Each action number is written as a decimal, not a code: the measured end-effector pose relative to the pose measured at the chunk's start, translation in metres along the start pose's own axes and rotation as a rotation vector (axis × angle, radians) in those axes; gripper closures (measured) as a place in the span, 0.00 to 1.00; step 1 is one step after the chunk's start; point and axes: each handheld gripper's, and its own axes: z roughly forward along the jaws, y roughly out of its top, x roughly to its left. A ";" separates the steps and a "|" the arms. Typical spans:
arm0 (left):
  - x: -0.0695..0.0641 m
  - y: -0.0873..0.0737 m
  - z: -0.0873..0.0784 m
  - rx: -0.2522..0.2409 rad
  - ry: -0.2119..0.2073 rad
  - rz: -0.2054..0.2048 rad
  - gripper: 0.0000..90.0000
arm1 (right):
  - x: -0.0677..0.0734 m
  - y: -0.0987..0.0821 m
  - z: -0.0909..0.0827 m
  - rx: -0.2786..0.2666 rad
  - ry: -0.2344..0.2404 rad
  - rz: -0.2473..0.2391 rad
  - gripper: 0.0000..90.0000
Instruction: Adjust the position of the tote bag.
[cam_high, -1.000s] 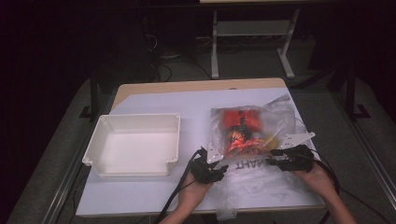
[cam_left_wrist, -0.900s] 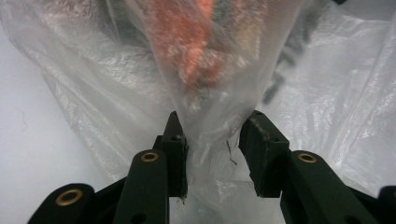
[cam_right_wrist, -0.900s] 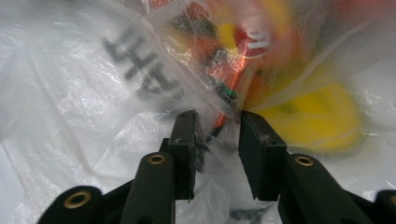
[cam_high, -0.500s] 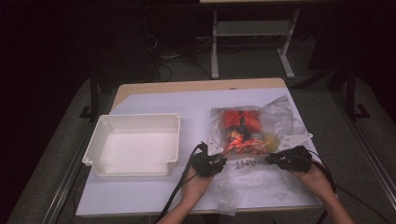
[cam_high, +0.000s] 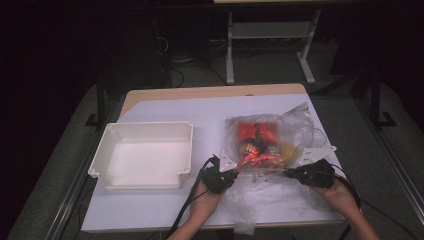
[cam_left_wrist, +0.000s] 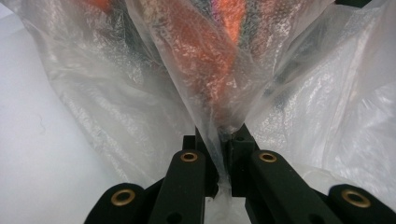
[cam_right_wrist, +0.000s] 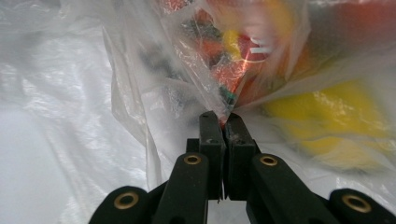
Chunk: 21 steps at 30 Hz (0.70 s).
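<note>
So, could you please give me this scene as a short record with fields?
surface: table with a white cover
bag: clear plastic bag lying right of centre, holding red and yellow items
tray: white tray, empty, left of the bag
left claw: left claw just closed, pinching the bag's film at its near left edge
right claw: right claw just closed, pinching the film at the near right edge
hands: both at the table's near edge

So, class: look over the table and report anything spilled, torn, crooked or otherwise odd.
Nothing is spilled or visibly torn. The clear plastic bag of red and yellow items lies crumpled, pinched at its near edge by the left gripper and the right gripper. The white tray sits square and empty.
</note>
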 end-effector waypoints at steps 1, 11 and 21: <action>-0.002 -0.002 -0.004 0.007 -0.003 0.006 0.97 | 0.005 0.001 -0.001 0.000 0.006 -0.010 0.97; -0.013 -0.015 -0.027 0.037 -0.031 0.053 0.97 | 0.027 0.000 -0.006 -0.004 0.049 -0.039 0.97; -0.019 -0.025 -0.050 0.051 -0.069 0.083 0.97 | 0.051 0.000 -0.014 -0.028 0.095 -0.064 0.97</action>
